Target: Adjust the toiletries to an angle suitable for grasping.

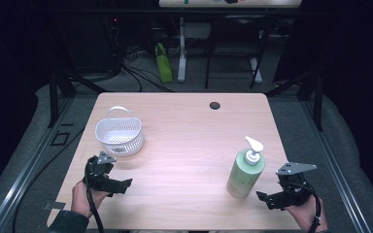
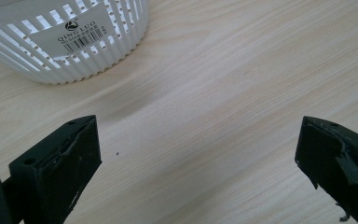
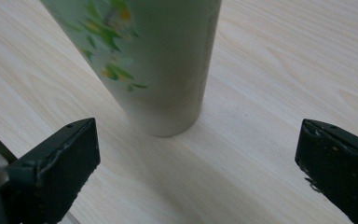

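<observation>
A white slotted plastic basket (image 1: 119, 134) with a handle stands on the left part of the wooden table (image 1: 184, 141). A pale green pump bottle (image 1: 245, 170) with a white pump head stands upright near the front right. My left gripper (image 1: 119, 184) rests low at the front left, just in front of the basket (image 2: 65, 37), jaws wide open over bare wood (image 2: 198, 154). My right gripper (image 1: 264, 196) sits at the front right, open, with the bottle's base (image 3: 158, 70) a short way ahead of its jaws and not touched.
A small dark hole (image 1: 214, 105) is in the table near its far edge. Beyond the table are cables, a green object (image 1: 163, 63) on the floor and desk legs. Metal rails run along both sides of the table.
</observation>
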`<state>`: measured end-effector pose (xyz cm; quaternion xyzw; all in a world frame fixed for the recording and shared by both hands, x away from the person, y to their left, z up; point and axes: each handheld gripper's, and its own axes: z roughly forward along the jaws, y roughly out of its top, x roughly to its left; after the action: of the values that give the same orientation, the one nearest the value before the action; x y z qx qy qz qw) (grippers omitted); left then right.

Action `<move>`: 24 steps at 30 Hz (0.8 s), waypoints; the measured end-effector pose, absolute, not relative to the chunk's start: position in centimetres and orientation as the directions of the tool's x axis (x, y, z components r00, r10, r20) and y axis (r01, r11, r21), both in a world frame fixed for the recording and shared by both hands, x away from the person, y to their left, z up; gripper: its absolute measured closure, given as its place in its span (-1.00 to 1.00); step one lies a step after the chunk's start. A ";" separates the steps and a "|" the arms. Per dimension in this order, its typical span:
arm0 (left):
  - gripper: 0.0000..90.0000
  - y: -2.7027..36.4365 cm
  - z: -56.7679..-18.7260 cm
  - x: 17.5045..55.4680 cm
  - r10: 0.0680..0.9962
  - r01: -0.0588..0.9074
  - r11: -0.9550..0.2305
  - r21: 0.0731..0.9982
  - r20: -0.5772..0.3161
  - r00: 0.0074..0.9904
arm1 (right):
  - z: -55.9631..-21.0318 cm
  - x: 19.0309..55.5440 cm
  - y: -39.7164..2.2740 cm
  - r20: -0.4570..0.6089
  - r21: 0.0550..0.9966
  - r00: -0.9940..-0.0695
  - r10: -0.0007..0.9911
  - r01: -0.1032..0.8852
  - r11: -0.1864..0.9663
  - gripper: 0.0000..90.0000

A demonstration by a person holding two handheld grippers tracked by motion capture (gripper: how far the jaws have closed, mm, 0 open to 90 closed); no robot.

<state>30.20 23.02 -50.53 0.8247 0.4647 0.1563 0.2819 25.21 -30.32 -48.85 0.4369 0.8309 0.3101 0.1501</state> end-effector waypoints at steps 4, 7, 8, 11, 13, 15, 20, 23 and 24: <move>-1.00 22.9 -50.5 30.2 0.852 0.678 -0.414 0.607 -0.005 0.524 | -48.4 25.1 -29.8 0.031 0.669 -0.587 0.809 0.614 0.419 -1.00; -1.00 22.9 -50.5 30.2 0.852 0.680 -0.412 0.606 -0.007 0.523 | -48.3 25.1 -29.7 0.034 0.676 -0.592 0.805 0.607 0.418 -1.00; -1.00 22.9 -50.5 30.2 0.852 0.679 -0.414 0.607 -0.004 0.523 | -48.2 25.1 -29.5 0.037 0.685 -0.597 0.802 0.599 0.414 -1.00; -1.00 22.9 -50.6 30.2 0.850 0.676 -0.417 0.608 -0.002 0.526 | -48.0 25.1 -29.2 0.032 0.697 -0.606 0.795 0.583 0.417 -1.00; -1.00 22.9 -50.6 30.2 0.850 0.676 -0.416 0.609 -0.003 0.526 | -47.9 25.1 -29.1 0.034 0.699 -0.608 0.794 0.582 0.415 -1.00; -1.00 22.8 -50.6 30.2 0.850 0.674 -0.417 0.609 -0.001 0.526 | -47.7 25.2 -28.9 0.041 0.708 -0.614 0.788 0.574 0.410 -1.00; -1.00 22.6 -50.6 30.2 0.847 0.675 -0.425 0.603 0.002 0.532 | -47.3 25.3 -28.1 0.045 0.734 -0.625 0.779 0.549 0.399 -1.00; -1.00 22.6 -50.6 30.3 0.846 0.674 -0.427 0.603 0.002 0.533 | -47.0 25.5 -27.7 0.039 0.752 -0.627 0.778 0.531 0.390 -1.00; -1.00 22.6 -50.6 30.3 0.846 0.676 -0.427 0.601 0.002 0.533 | -46.8 25.7 -27.4 0.048 0.760 -0.629 0.776 0.527 0.380 -1.00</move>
<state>30.26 22.60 -50.62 0.8307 0.4579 0.1537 0.2769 25.67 -27.44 -46.84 0.3996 0.8149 0.3877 0.1607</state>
